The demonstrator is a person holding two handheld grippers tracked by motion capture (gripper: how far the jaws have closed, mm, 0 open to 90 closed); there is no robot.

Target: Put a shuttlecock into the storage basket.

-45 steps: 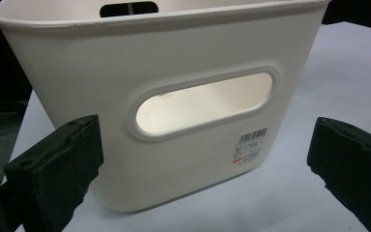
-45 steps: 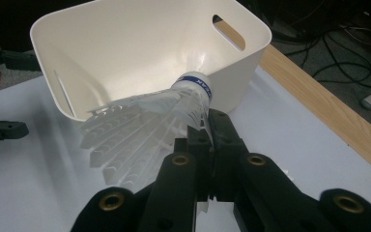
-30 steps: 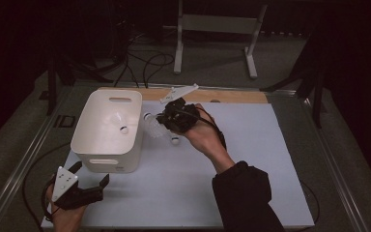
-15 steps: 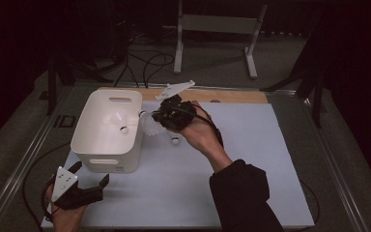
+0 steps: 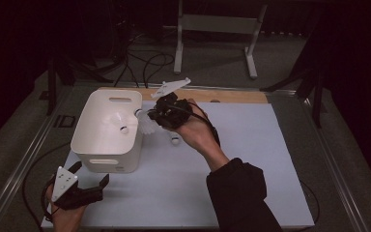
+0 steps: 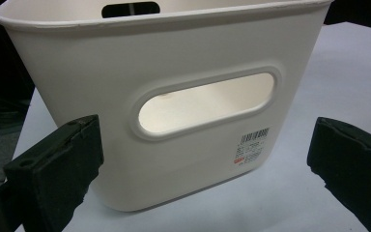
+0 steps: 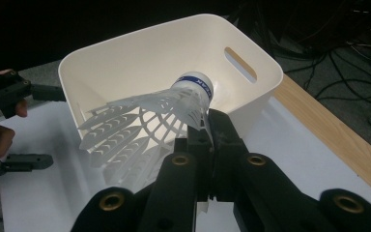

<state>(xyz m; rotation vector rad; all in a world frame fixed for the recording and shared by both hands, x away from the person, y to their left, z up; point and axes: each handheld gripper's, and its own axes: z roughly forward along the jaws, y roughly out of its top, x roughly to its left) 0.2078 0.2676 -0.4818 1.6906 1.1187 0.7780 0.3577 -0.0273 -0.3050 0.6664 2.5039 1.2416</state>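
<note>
One shuttlecock [image 7: 149,118] sits pinched by its skirt in the closed jaws of the right gripper [image 5: 160,115], cork end pointing toward the white bin [image 5: 107,129], just beside its rim; the left gripper [image 5: 79,191] waits with jaws apart before the bin's near wall.

A: White bin [image 5: 107,130] stands on the counter [image 5: 251,159]; the right tongs [image 5: 149,118], jaws closed on a white shuttlecock [image 5: 147,126], hover just beside its right rim.

B: And the left tongs [image 5: 89,182]?

A: Near the bin's front corner, jaws apart, gripping nothing. A small white ball [image 5: 175,141] lies just right of the bin.
</note>
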